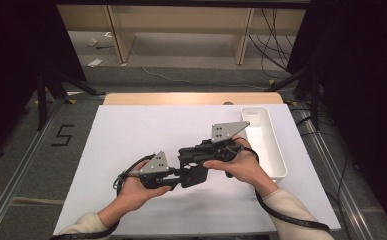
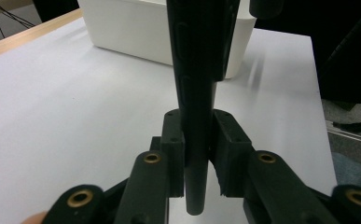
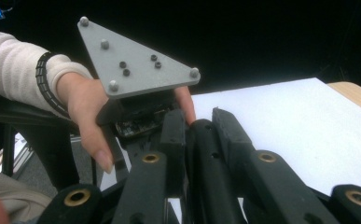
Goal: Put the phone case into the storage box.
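— White paper covers the table [image 1: 131, 150], and behind it the floor is grey with cables. What is the thing in hand?

— It is a flat black object [image 1: 195, 172], maybe a phone or a slim case; I cannot say surely, because the views are dark. It is in the air above the middle of the table, between the two grippers.

— How does it lie?

— In the left gripper view its long axis runs straight away from the jaws, toward the white bin [image 2: 136, 32]. The near end sticks out a little below the pads.

— Who holds it?

— Both. The left gripper [image 1: 177, 176] is closed narrow on the near end; its pads [image 2: 174, 140] press the thin sides of the object [image 2: 196, 116]. The right gripper [image 1: 193, 152] is closed on the same black object [image 3: 206, 163] from the other side, so the two point roughly toward each other.

— Which hand is nearer to the bin?

— The right hand [image 1: 241, 167]. The bin [image 1: 273, 150] stands just beside it, at the right edge of the paper, with its long side running away from the person. The left hand [image 1: 138, 190] is farther from it.

— So what does the coming move turn on?

— I judge that the object must go to the right. Its long axis and the long side of the bin are not yet in line, so the right gripper should turn it before one grip lets go.
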`<action>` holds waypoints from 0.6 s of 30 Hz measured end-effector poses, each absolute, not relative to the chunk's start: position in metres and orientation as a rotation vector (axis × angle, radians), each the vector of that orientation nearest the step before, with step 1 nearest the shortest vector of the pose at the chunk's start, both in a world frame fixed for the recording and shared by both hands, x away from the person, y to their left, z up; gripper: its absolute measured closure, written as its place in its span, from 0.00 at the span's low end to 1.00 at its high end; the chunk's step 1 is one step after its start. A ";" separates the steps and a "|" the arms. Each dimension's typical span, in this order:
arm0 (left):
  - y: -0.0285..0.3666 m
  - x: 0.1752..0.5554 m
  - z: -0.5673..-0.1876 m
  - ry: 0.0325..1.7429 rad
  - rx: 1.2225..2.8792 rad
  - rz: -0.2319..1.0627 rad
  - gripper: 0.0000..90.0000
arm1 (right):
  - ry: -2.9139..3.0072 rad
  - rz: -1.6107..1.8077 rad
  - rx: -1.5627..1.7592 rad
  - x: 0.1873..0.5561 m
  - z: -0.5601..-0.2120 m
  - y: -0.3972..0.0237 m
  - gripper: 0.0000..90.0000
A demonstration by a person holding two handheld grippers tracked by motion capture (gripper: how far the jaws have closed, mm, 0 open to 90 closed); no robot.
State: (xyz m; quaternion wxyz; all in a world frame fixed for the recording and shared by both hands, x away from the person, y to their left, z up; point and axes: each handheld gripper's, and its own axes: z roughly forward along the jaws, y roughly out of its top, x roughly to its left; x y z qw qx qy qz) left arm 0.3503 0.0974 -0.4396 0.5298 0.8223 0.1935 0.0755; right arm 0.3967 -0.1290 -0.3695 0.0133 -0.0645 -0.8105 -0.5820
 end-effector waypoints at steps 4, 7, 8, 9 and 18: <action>0.098 0.350 -0.437 0.480 1.965 0.174 0.88 | -2.527 -1.824 -0.175 0.397 -0.369 -0.130 0.77; 0.098 0.349 -0.435 0.481 1.974 0.186 0.89 | -2.523 -1.827 -0.183 0.398 -0.368 -0.130 0.67; 0.098 0.348 -0.435 0.485 1.974 0.184 0.89 | -2.524 -1.830 -0.184 0.399 -0.369 -0.131 0.63; 0.098 0.348 -0.435 0.493 1.971 0.186 0.89 | -2.525 -1.835 -0.195 0.400 -0.369 -0.131 0.58; 0.102 0.350 -0.433 0.560 1.961 0.217 0.89 | -2.481 -1.911 -0.315 0.404 -0.373 -0.133 0.30</action>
